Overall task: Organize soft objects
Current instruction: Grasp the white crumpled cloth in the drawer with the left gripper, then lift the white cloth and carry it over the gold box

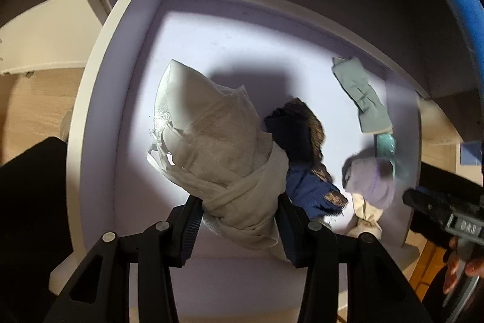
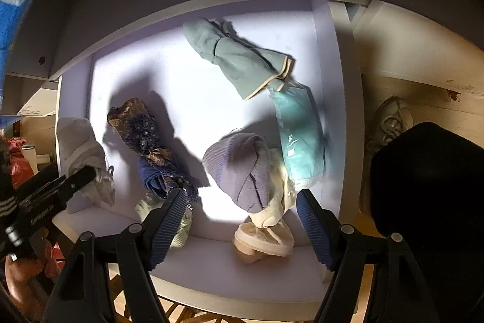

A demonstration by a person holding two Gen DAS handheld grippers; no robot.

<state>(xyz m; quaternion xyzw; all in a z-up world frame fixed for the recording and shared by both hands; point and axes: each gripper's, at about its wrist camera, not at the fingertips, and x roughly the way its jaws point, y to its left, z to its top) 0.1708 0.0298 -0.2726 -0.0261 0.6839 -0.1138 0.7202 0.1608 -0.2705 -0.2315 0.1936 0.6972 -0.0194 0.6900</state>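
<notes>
1. The left gripper [image 1: 239, 220] is pinching a rolled cream cloth bundle [image 1: 208, 138] between its closed-in fingers, above the white drawer [image 1: 99, 99].
2. The right gripper [image 2: 239, 220] is hanging wide open and empty, a lavender knit roll [image 2: 242, 168] lying between its fingers in the drawer.

Teal packet [image 1: 385, 146] blurred (partly behind lilac sock [image 1: 370, 180])

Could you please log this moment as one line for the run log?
left hand-held gripper: shut on cream cloth bundle | right hand-held gripper: open above lavender sock | place: white drawer
</notes>
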